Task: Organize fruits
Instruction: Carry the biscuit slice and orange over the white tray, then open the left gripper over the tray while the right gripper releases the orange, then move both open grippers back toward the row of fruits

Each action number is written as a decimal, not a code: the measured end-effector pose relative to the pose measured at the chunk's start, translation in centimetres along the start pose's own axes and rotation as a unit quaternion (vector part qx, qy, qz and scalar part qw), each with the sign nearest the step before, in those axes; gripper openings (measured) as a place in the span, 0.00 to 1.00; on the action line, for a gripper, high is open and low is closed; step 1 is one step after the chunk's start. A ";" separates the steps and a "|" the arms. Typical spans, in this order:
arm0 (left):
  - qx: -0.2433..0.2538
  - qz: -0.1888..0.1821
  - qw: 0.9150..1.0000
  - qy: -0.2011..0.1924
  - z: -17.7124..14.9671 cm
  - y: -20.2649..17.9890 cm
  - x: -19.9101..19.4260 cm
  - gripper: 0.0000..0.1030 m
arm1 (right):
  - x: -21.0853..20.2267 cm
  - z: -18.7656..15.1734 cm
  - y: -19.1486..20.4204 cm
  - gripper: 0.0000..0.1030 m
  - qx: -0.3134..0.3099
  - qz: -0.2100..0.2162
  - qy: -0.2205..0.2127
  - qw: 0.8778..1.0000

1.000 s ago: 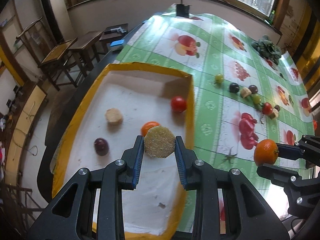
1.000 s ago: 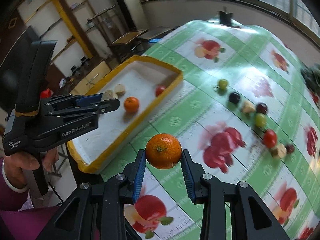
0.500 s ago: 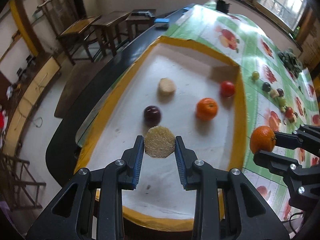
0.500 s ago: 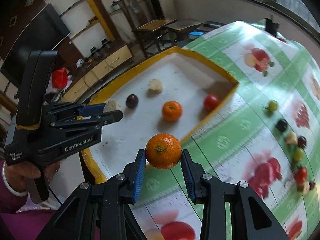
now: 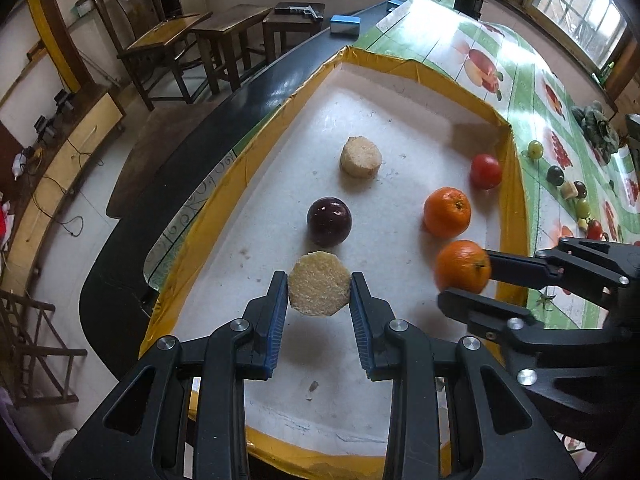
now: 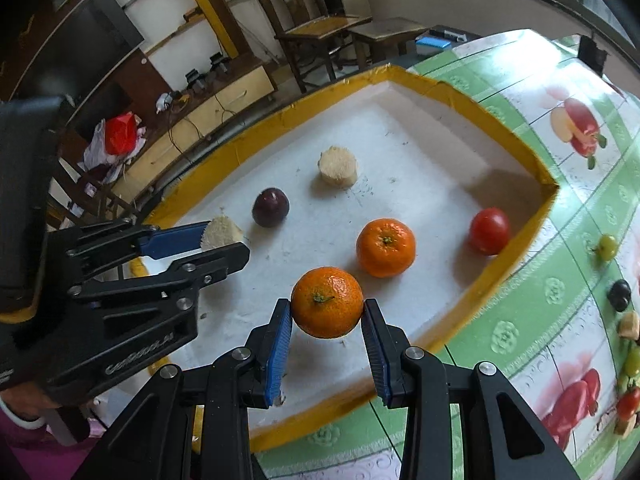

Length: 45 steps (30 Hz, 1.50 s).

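Note:
My left gripper [image 5: 319, 290] is shut on a tan round fruit slice [image 5: 319, 289] and holds it above the near part of the yellow-rimmed white tray [image 5: 412, 68]. My right gripper [image 6: 326, 312] is shut on an orange [image 6: 327, 302] and holds it over the tray's near right part; the orange also shows in the left wrist view [image 5: 462, 266]. In the tray lie a second orange [image 5: 447, 212], a dark plum [image 5: 329, 222], a red tomato [image 5: 485, 171] and another tan slice [image 5: 360, 157].
A row of small fruits [image 5: 568, 188] lies on the green fruit-print tablecloth [image 6: 560, 288] right of the tray. The table's dark edge [image 5: 180, 184] runs left of the tray, with wooden chairs and stools [image 5: 224, 40] on the floor beyond.
Both grippers have moved left over the tray with their fruits still held. The right gripper's orange has gone from above the tablecloth to above the tray.

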<state>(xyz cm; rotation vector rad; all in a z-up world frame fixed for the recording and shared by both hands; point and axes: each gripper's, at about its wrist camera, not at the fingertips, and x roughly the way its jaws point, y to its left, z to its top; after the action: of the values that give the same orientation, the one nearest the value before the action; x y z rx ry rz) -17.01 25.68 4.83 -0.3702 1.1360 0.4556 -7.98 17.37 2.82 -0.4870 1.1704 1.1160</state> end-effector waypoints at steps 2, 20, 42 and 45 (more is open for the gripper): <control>-0.003 0.003 1.000 0.002 0.1 0.1 0.2 0.29 | 0.8 0.2 0.0 0.34 -0.002 0.003 0.006 1.000; -0.025 0.020 0.999 -0.001 0.7 0.0 -0.3 0.57 | -2.1 -0.4 -0.7 0.39 0.012 0.006 -0.029 0.999; 0.118 -0.076 0.990 -0.031 2.1 -15.2 -3.2 0.57 | -14.6 -13.8 -12.1 0.42 0.215 -0.092 -0.102 0.967; 0.145 -0.093 0.985 -0.028 1.9 -17.8 -3.1 0.57 | -16.0 -16.8 -14.2 0.42 0.255 -0.111 -0.104 0.955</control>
<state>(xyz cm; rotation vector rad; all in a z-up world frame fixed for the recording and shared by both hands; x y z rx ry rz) -7.29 11.01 9.37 -0.2045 1.0832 0.1325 -3.11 -8.91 7.82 -0.0912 1.1323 0.6203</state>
